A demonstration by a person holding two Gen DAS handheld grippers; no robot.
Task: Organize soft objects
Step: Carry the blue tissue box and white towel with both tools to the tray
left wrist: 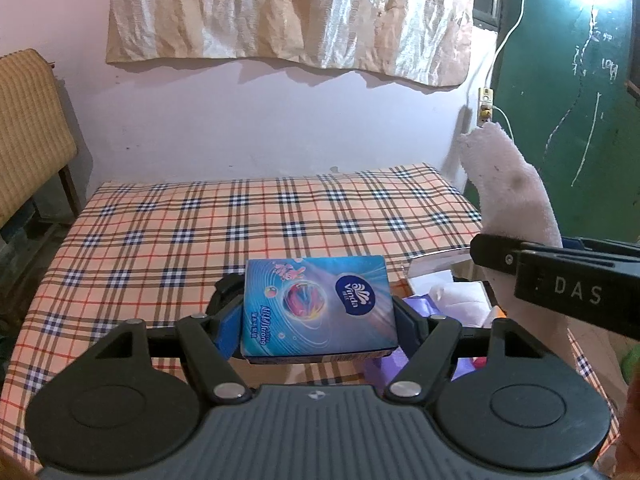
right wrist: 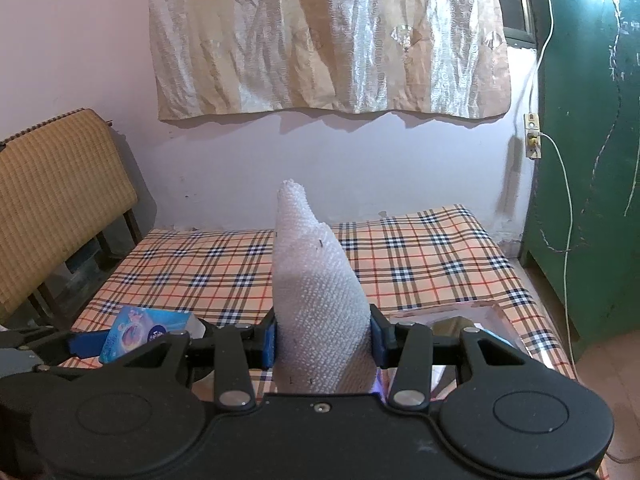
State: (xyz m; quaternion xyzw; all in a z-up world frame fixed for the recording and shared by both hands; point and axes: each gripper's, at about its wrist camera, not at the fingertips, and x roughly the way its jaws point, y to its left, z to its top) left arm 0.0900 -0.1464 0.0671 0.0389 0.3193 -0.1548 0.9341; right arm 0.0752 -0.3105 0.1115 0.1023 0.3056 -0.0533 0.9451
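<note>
Tissue pack [left wrist: 318,308]: blue, centre of the left view, pinched between the left tool's [left wrist: 318,314] pads, above the plaid bed [left wrist: 200,220]. White sock [right wrist: 316,300]: upright, centre of the right view, pinched by the right tool [right wrist: 322,340]. Clear box [right wrist: 472,320]: lower right, on the bed. Curtain [right wrist: 328,36]: upper wall.

Ahead: the checked table [left wrist: 168,216] lies bare as far as the wall [left wrist: 280,128], open to either gripper.
Left edge: a woven chair back [right wrist: 56,208] stands beside the table.
Right edge: a green door [right wrist: 592,208] and a hanging white cable [right wrist: 566,216] close that side.
Near right: a clear box [left wrist: 440,264] of soft things blocks the corner.
</note>
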